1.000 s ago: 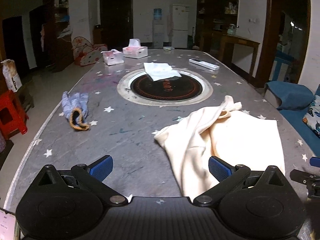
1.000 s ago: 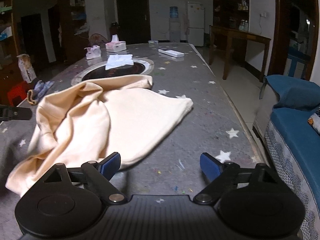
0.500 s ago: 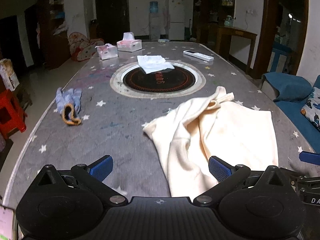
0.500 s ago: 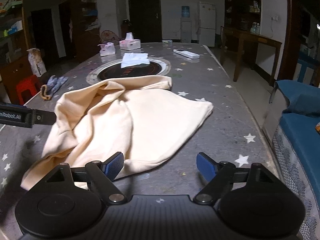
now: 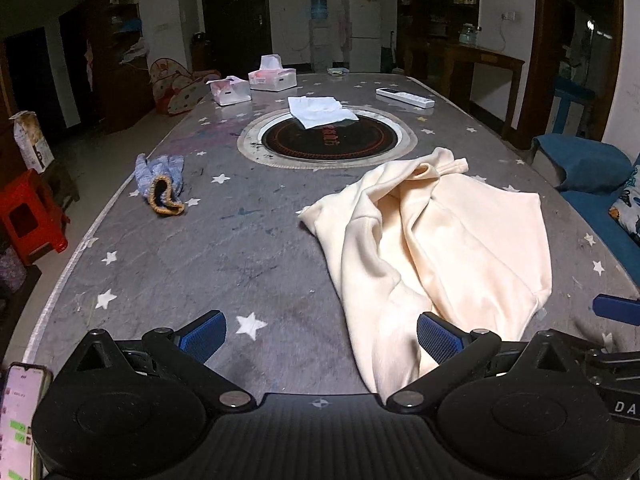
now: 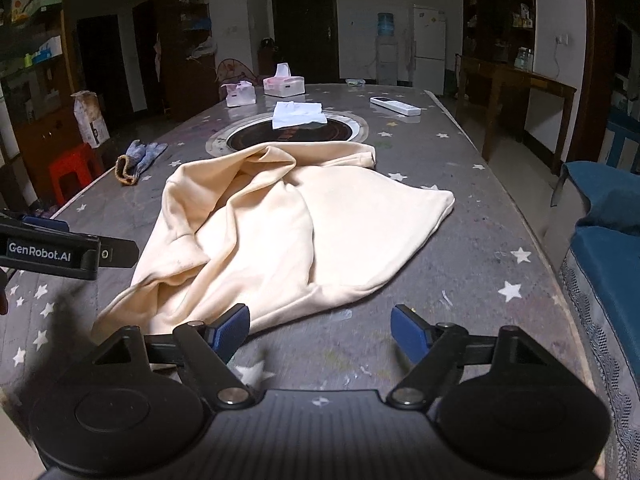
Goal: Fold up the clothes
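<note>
A cream garment (image 5: 440,240) lies crumpled on the grey star-patterned table (image 5: 224,264), one side bunched into folds. My left gripper (image 5: 320,336) is open just above the table at the near edge. Its right finger (image 5: 438,338) hangs over the garment's near end, and nothing is between the pads. My right gripper (image 6: 320,328) is open too, with its left finger (image 6: 232,326) at the hem of the garment (image 6: 300,232) and bare table between the jaws. The left gripper's body (image 6: 52,252) shows at the left of the right wrist view.
Blue work gloves (image 5: 160,180) lie at the table's left edge. A white cloth (image 5: 320,110) rests on the round inset hotplate (image 5: 328,140); tissue boxes (image 5: 272,78) and a remote (image 5: 404,98) sit beyond. A blue sofa (image 6: 608,248) runs along the right and a red stool (image 5: 28,216) stands on the left.
Both grippers have drifted along the near edge, so the garment sits farther off and more to the right in the right wrist view. The right jaws have narrowed a little. The garment lies unmoved.
</note>
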Demonstrator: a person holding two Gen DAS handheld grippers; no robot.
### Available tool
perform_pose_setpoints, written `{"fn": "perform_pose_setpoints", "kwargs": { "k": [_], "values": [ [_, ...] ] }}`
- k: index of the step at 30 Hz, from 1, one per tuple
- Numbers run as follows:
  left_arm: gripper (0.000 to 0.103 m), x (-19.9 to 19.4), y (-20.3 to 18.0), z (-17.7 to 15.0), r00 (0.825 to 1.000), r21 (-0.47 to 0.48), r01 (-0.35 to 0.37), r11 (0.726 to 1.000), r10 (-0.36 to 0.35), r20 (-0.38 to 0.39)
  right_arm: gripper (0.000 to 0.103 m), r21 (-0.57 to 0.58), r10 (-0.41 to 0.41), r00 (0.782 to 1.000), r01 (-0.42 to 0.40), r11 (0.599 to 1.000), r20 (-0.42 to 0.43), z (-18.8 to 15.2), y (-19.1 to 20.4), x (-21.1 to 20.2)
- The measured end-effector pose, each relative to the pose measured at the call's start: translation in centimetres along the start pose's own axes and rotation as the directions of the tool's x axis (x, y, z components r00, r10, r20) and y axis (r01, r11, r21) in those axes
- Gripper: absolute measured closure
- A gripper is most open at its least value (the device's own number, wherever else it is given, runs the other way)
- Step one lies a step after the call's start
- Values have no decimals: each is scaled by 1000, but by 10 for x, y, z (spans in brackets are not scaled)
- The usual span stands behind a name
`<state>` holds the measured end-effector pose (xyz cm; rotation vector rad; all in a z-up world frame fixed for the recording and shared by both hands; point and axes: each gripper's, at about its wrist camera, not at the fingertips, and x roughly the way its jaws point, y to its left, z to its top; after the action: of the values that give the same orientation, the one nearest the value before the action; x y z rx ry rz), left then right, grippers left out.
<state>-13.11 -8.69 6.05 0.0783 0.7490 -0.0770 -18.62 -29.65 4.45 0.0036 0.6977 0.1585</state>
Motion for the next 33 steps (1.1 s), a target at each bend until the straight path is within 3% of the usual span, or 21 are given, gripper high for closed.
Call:
{"fn": "perform_pose_setpoints", "kwargs": {
  "k": [16,33],
  "values": [
    [0,-15,-9,-13,1000,35,-16,999,16,2,28,12,-15,1000,15,1000,-2,-12,9,-15],
    [0,-3,-13,-8,1000,58,-15,998,16,-13,44,13,10,1000,-9,1000,-24,-8,8,-3]
  ]
}}
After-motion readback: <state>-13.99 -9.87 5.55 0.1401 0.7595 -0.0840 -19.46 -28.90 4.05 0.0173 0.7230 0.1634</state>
